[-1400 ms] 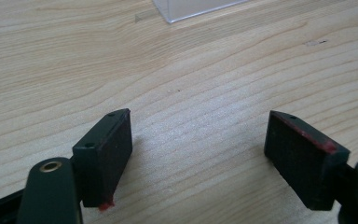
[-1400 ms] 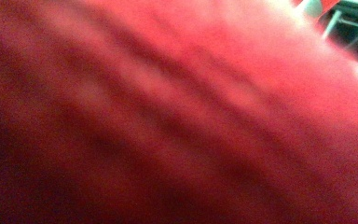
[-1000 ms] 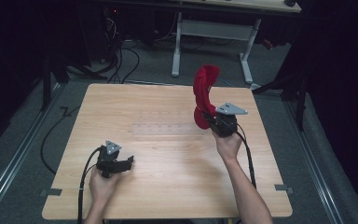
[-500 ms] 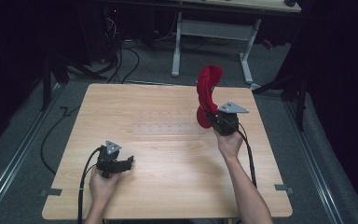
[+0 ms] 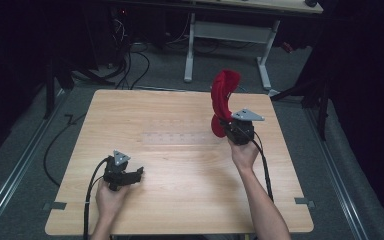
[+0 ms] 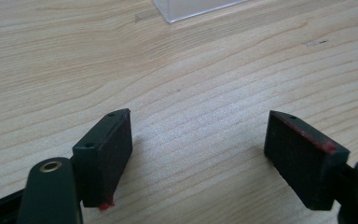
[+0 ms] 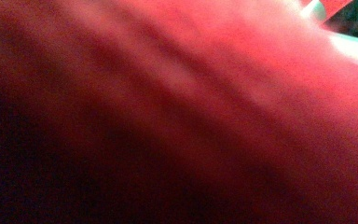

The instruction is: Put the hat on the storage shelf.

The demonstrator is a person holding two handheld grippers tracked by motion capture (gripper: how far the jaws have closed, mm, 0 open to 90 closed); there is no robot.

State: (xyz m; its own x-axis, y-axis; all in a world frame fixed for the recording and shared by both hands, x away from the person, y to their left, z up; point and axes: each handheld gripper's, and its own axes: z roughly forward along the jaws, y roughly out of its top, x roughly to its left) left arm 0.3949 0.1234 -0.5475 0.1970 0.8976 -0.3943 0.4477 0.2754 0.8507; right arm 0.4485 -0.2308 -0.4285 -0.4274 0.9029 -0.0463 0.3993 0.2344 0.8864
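Note:
A red piece of cloth (image 5: 222, 95) stands up in a curve above the table's right half, and my right gripper (image 5: 226, 126) is shut on its lower end. Blurred red fabric (image 7: 177, 112) lies right against the lens in the right gripper view and hides that gripper's jaws. My left gripper (image 5: 139, 172) rests on the wooden table (image 5: 180, 210) near the front left, with its jaws pointing right. In the left gripper view it (image 6: 198, 135) stands open, with bare wood between its black pads (image 6: 107, 149).
A clear, flat plastic piece (image 5: 180, 137) lies at the table's middle, and its corner (image 6: 191, 9) is just beyond my left jaws. Cables trail from both grippers toward the front edge. A white-legged desk (image 5: 230, 35) stands behind the table, on a floor strewn with cables.

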